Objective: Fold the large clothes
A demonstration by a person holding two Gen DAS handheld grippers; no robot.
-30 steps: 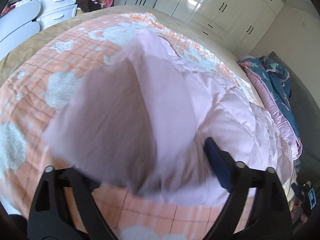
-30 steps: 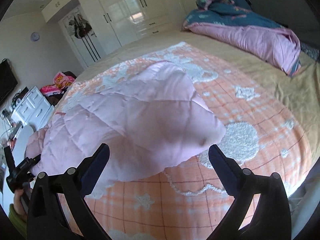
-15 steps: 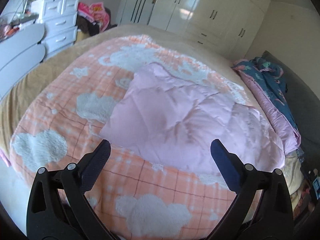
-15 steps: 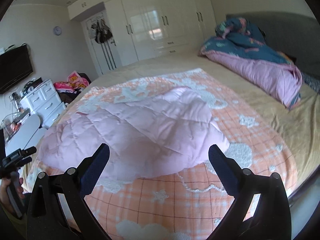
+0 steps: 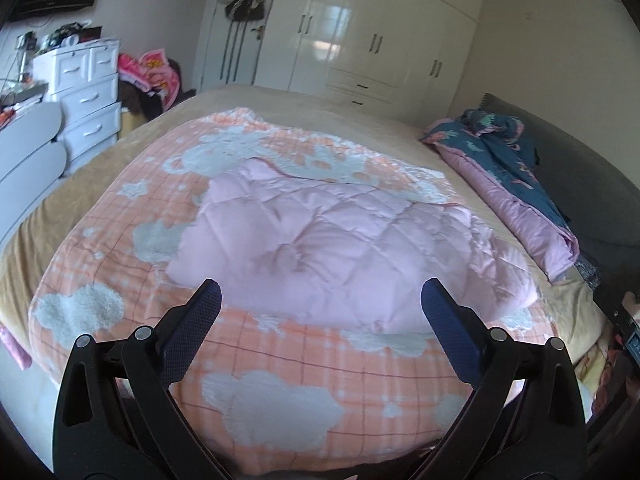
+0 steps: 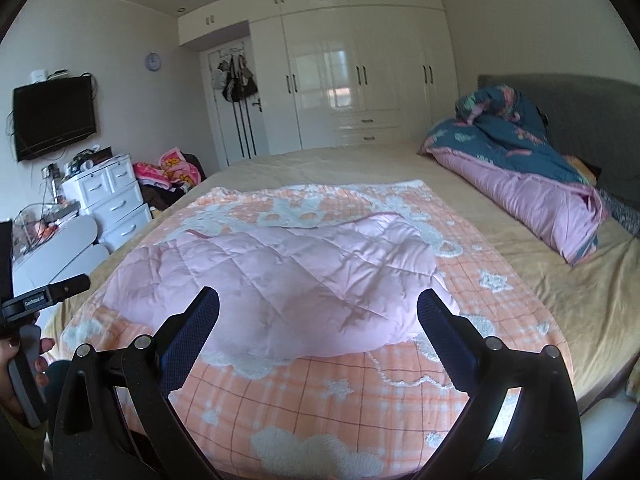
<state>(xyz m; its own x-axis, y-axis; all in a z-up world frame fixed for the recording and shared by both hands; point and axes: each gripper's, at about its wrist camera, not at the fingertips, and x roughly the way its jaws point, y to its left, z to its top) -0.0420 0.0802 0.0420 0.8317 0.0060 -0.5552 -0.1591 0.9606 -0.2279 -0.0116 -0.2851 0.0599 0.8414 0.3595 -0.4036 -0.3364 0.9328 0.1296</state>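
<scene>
A: How do the two grippers stand now?

B: Both are above the near edge of the bed and point slightly downward over it. The left gripper (image 5: 320,312) has its jaws spread wide, with nothing between them. The log figure rose early in the last second, so these jaws have just been opening, and now they are empty. The right gripper (image 6: 318,312) is spread wide too and holds nothing. At the left edge of the right wrist view, a hand (image 6: 24,364) grips the handle of the left gripper.

A: And the garment?

B: The pink quilted garment (image 5: 340,248) lies folded on the orange checked blanket (image 5: 280,360), in front of both grippers and apart from them (neither one touches it). It looks puffy, stitched in diamond shapes, with a soft shine and a rounded near edge. The blanket is fleecy, with white fluffy clouds and stars, and it covers a tan bedsheet (image 6: 500,200).

A: Something else on the bed?

B: A dark blue and pink duvet (image 6: 520,160), bundled near the grey headboard (image 6: 580,96).
</scene>
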